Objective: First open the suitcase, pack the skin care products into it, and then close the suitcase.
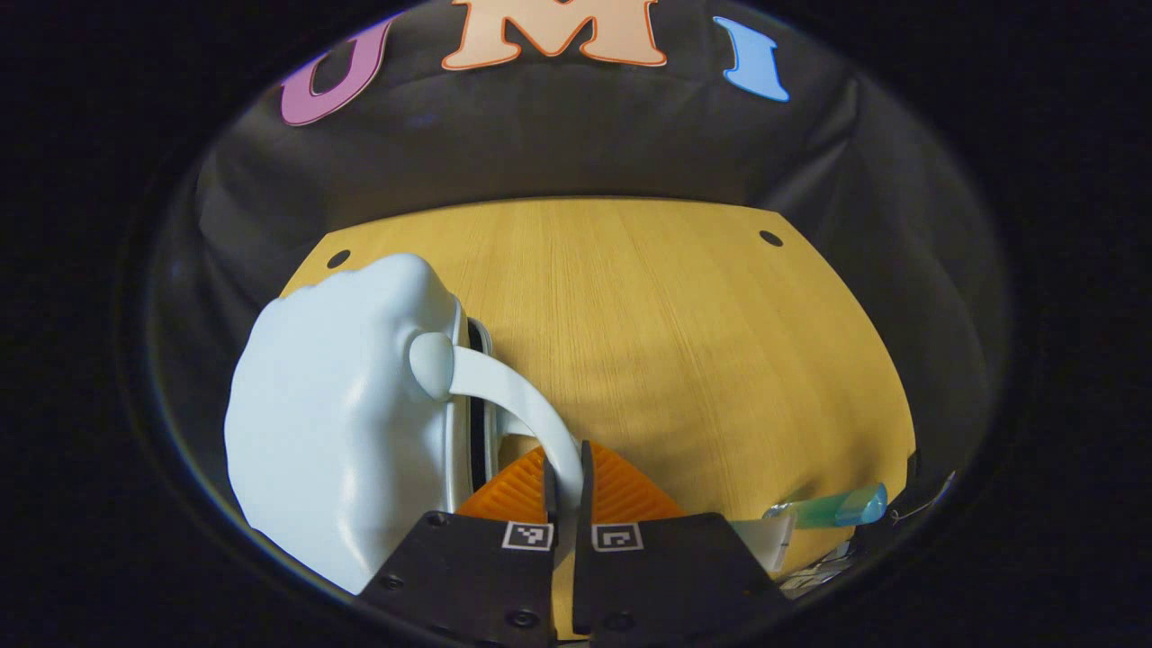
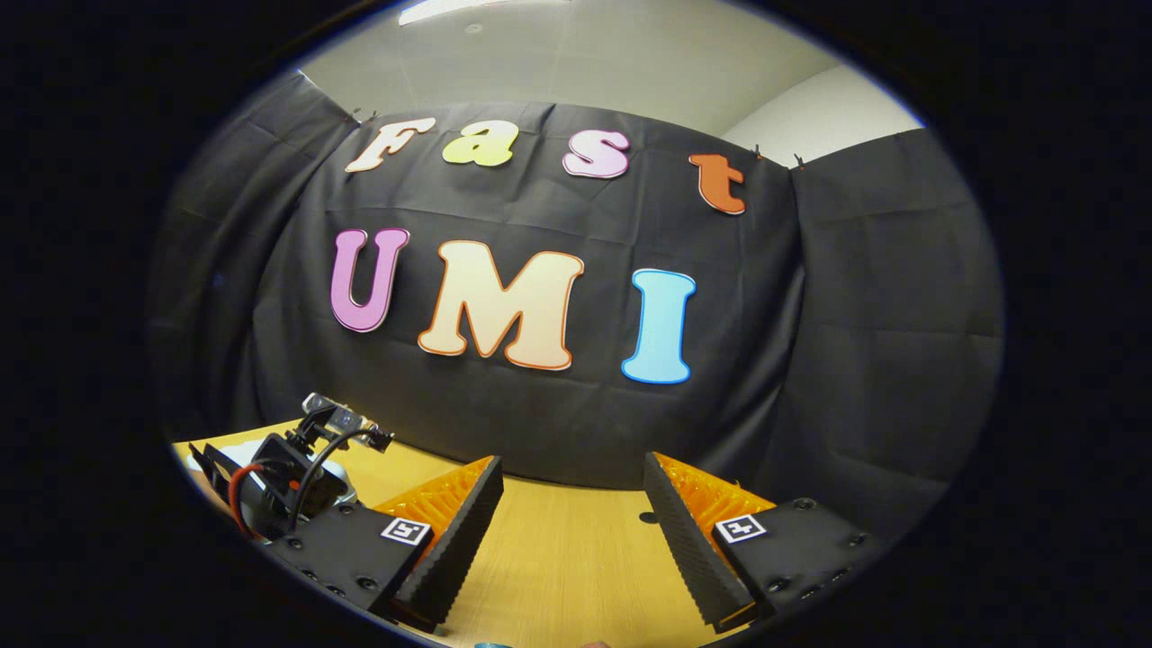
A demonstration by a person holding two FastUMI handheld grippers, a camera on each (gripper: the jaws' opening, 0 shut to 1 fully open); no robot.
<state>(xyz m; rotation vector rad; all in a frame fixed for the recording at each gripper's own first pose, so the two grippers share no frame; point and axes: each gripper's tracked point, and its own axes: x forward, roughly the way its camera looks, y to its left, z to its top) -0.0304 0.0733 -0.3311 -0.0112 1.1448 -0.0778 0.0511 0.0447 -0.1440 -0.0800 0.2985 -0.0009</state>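
Observation:
A pale blue hard-shell suitcase [image 1: 333,423] stands at the left of the wooden table [image 1: 675,342], its seam facing me with a dark gap along it. Its curved handle [image 1: 513,396] arcs down into my left gripper [image 1: 567,463], which is shut on the handle's lower end. At the lower right edge of the left gripper view lies a teal-capped skin care tube [image 1: 837,508] next to a white one [image 1: 765,540]. My right gripper [image 2: 571,468] hangs open above the table [image 2: 558,558], facing the booth wall with nothing between its fingers.
The left gripper's body with its cables [image 2: 297,486] shows at the lower left of the right gripper view. The tabletop has two small holes [image 1: 770,238] near its far corners. Black cloth walls close the booth behind and at the sides.

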